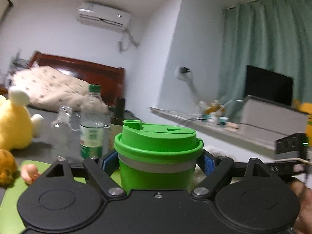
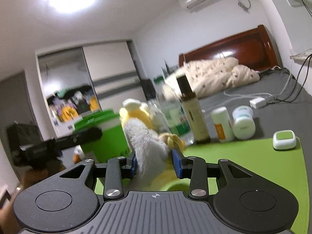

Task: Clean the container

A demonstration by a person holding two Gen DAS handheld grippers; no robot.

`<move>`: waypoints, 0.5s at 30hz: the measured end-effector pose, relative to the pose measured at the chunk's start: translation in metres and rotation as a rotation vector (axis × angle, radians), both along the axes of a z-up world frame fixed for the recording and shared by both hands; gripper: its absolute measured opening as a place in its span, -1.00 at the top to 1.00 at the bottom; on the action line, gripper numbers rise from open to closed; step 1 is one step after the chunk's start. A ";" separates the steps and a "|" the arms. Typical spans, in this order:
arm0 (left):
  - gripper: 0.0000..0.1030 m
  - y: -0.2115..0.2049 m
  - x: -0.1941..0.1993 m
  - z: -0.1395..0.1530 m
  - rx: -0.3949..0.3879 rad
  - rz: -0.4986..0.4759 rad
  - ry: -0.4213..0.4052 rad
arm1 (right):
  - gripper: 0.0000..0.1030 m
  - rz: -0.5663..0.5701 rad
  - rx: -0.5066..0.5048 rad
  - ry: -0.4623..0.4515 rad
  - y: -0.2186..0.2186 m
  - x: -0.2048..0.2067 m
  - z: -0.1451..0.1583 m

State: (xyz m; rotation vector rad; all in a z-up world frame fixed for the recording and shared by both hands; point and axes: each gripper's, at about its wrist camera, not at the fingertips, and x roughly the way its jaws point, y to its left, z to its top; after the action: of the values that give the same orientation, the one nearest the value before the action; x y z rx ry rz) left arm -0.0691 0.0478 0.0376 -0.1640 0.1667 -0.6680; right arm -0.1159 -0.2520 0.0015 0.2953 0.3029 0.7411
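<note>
My left gripper [image 1: 159, 163] is shut on a green cup [image 1: 156, 167] with a grey band and a green lid [image 1: 158, 138], held upright and close to the camera. The same cup [image 2: 106, 134] shows at the left of the right wrist view, with the left gripper [image 2: 58, 144] around it. My right gripper [image 2: 155, 162] is shut on a fluffy grey-white cloth [image 2: 148, 146], which sticks up between the blue pads [image 2: 177, 162], just right of the cup.
A green mat [image 2: 243, 167] covers the near table. On it or behind it stand a water bottle [image 1: 91, 124], a dark brown bottle [image 2: 193, 115], two white jars [image 2: 243, 122], a small white-green box [image 2: 284, 139] and a yellow plush toy [image 1: 13, 124]. A bed lies behind.
</note>
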 end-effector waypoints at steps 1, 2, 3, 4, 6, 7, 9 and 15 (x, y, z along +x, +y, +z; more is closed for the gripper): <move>-0.60 0.002 -0.001 0.001 0.016 -0.005 -0.011 | 0.28 0.006 0.023 -0.009 -0.002 -0.001 0.001; -0.60 0.003 -0.003 0.001 0.035 -0.001 -0.026 | 0.28 0.014 0.036 -0.010 -0.002 -0.001 0.003; -0.60 0.003 -0.005 0.001 0.056 0.002 -0.039 | 0.28 0.022 0.047 -0.011 -0.002 -0.001 0.004; -0.60 0.003 -0.006 0.000 0.078 0.001 -0.051 | 0.28 0.031 0.058 -0.011 -0.002 -0.001 0.006; -0.60 0.004 -0.009 -0.001 0.112 -0.024 -0.065 | 0.28 0.039 0.040 0.002 0.003 0.002 0.004; -0.60 0.004 -0.011 -0.001 0.127 -0.039 -0.070 | 0.28 0.047 0.036 0.008 0.006 0.003 0.003; -0.61 0.004 -0.012 -0.003 0.149 -0.063 -0.073 | 0.28 0.066 0.055 0.013 0.009 0.004 0.004; -0.61 0.012 -0.012 -0.006 0.138 -0.107 -0.080 | 0.28 0.100 0.126 -0.017 0.010 0.004 0.009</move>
State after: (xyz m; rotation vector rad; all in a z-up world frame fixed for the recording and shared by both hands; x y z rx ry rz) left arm -0.0811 0.0602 0.0312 0.0042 0.1448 -0.7659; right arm -0.1124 -0.2421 0.0108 0.3956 0.2565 0.8624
